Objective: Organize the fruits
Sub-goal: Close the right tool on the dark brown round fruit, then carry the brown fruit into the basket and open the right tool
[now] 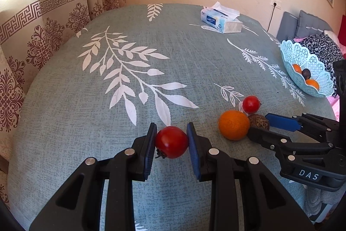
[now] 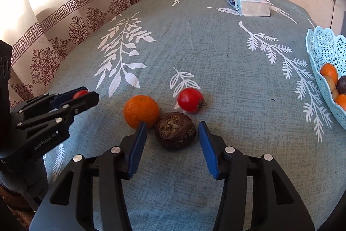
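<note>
White raised letters "DAS" show on the black body of the right tool [image 1: 262,122] at the lower right of the left wrist view, and "GenRobot.AI" is printed on the body of the left tool [image 2: 83,95] at the left edge of the right wrist view. The blue-and-white soft pack of tissues [image 1: 221,21] in the upper right carries a dark blue label that seems to read "Color Life"; the smaller print is too fine to read.

The left tool [image 1: 172,141] is pinching a small glossy red round fruit with a dried dark calyx [image 1: 172,141], both blue pads pressed to its sides, low over the grey-green tablecloth with white leaf prints [image 1: 129,101] that covers the surface.

The right tool [image 2: 172,136] is spread wide around a dark brown rough-skinned round fruit [image 2: 175,133] lying on the cloth; neither pad touches it. The left pad tip sits against the lower edge of a round orange citrus fruit [image 2: 141,114], which is just beside the brown fruit. A second small red round fruit [image 2: 190,100] lies just beyond them.

The pale blue openwork plastic basket with a scalloped rim [image 2: 324,44] stands at the right edge of the frame, near the surface's right border, holding orange and dark fruits. The cloth's middle and left stretch bare to the patterned beige curtain [image 2: 64,21] along the upper left.
</note>
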Available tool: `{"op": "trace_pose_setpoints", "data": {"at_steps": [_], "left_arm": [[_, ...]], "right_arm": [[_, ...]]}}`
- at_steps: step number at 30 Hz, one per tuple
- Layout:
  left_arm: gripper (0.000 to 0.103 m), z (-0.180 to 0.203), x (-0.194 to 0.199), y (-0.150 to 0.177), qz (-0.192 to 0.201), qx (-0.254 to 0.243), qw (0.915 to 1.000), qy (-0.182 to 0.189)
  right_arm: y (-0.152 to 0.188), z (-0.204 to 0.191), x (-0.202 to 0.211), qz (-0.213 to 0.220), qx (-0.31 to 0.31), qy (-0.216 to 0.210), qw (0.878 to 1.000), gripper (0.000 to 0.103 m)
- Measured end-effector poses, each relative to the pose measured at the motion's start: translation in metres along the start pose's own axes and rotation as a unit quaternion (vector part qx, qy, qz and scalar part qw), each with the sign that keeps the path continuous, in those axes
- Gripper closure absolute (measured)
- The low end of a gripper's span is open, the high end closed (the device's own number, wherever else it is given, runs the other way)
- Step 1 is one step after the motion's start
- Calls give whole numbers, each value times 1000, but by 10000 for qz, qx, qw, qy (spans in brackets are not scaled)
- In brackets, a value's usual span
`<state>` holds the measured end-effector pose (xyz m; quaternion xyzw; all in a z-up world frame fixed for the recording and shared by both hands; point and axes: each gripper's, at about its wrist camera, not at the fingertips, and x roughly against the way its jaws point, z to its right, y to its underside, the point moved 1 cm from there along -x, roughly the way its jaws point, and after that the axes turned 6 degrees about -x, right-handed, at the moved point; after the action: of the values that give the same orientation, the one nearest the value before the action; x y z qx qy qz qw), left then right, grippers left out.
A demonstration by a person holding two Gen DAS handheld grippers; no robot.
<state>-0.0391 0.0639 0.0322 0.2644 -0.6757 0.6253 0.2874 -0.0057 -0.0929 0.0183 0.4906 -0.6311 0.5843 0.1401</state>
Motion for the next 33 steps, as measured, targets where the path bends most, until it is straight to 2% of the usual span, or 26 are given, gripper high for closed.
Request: {"op": "trace_pose_setpoints", "data": {"at_steps": [15,25,33], "left_arm": [[74,13,2,-9,80,-110,9999,71],[74,32,1,-22,149,-297,9994,130],[74,56,1,-35,225,-560,9980,200]], "right_arm": [[0,6,-1,38,-99,81,9999,62],[-13,52,44,800,-721,430,9932,62],[-21,114,89,1432,-1389,931,9755,62]]}}
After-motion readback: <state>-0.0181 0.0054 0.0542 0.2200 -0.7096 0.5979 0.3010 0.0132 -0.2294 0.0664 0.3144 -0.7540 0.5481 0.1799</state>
